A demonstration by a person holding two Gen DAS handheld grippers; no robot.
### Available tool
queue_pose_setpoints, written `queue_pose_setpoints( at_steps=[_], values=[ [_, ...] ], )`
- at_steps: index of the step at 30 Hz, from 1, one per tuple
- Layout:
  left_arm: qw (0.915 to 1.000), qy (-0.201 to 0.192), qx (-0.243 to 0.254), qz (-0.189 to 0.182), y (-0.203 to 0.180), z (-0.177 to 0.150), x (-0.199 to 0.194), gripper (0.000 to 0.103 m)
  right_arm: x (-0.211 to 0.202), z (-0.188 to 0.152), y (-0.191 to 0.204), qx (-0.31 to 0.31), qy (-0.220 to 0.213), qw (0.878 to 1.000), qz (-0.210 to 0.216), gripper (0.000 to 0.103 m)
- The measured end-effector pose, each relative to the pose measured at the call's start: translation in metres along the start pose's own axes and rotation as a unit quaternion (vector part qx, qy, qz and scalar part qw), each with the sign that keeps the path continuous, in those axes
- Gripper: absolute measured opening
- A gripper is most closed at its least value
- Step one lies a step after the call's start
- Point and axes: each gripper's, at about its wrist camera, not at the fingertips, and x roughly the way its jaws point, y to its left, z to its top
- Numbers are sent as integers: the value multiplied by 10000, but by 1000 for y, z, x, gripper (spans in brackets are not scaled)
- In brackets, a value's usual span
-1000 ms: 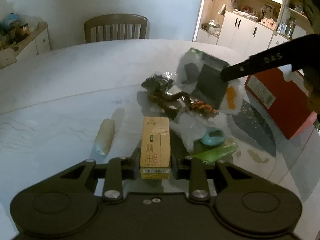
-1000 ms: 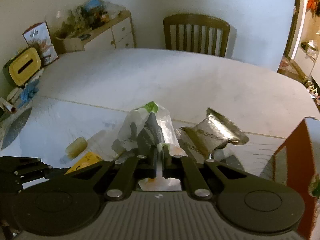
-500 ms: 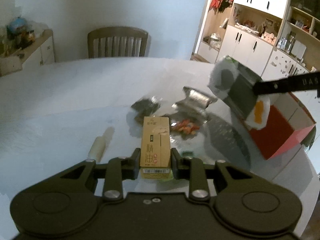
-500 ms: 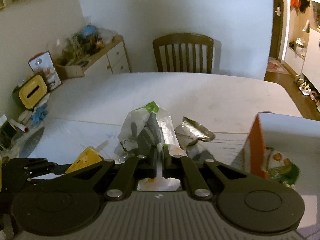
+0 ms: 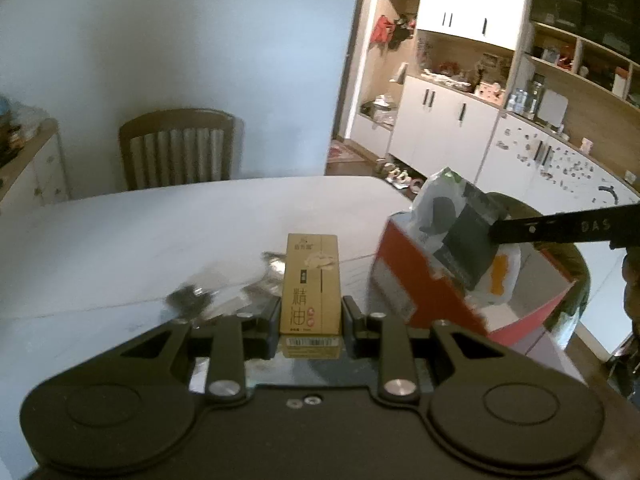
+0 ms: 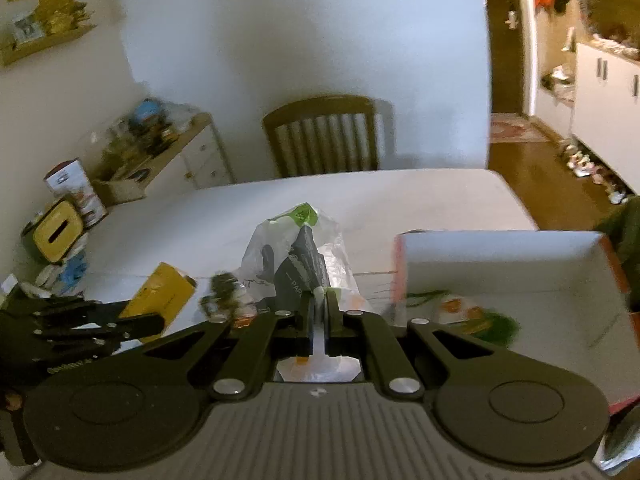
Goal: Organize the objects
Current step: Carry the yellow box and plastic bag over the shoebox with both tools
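Left gripper: fingers clenched on a tall yellow-tan cardboard carton with dark printed characters, held upright above the white table. Carton also shows at the left of the right wrist view.

Right gripper: fingers pinched tight on a crinkled clear plastic bag with a dark packet inside and a green tab on top. From the left wrist view, the bag hangs over the open red cardboard box with white interior; whether it touches the rim, cannot tell.

Inside the box: a green-and-orange wrapper lies on the floor. Small dark wrappers lie on the table beside the box, blurred.
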Motion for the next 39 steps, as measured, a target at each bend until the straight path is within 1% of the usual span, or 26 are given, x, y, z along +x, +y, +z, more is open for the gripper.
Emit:
queue_pose_setpoints(
  at_steps=[8,16,24,33,36,39],
  values=[
    [9993,68,226,-276,-58,20,31,28,-22,3,-66,197,-153,9987,-450,4],
    [9971,377,413,-514,-111,28,75,28,-24,0,-129,377,-95,9959,-820,4],
    [9928,708,660,-707,-163,33,121,28,-13,-11,-185,641,95,9938,-904,4],
    [9874,1022,971,-717,-210,34,170,28,17,-11,-224,591,442,9918,-1039,4],
    [9863,1147,979,-671,-217,35,185,28,30,-12,-230,526,564,9914,-1053,4],
    [9858,1219,1012,-551,-221,37,204,28,41,-13,-234,485,682,9912,-1024,4]
  ],
)
